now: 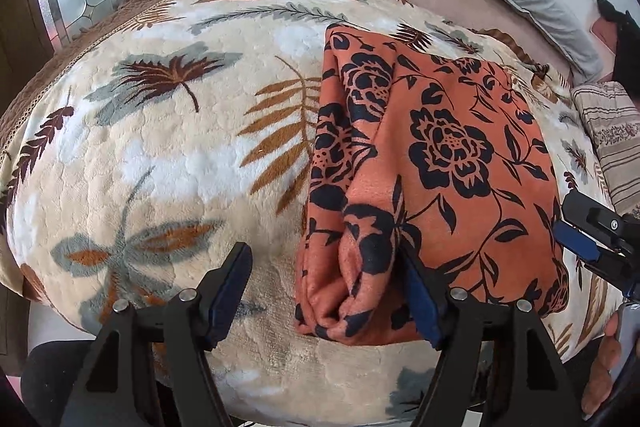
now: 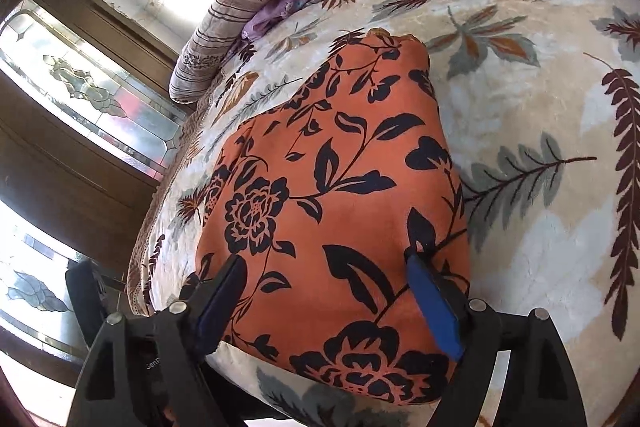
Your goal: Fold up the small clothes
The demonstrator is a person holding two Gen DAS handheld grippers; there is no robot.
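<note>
orange floral garment lies folded in compact rectangle on bed blanket, right of frame centre. left tongs and right tongs both released, empty. fold looks nearly done; perhaps final tidy left.

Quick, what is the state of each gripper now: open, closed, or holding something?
Left gripper: open, holding nothing; the orange cloth lies under it.
Right gripper: open over the cloth, holding nothing.
</note>
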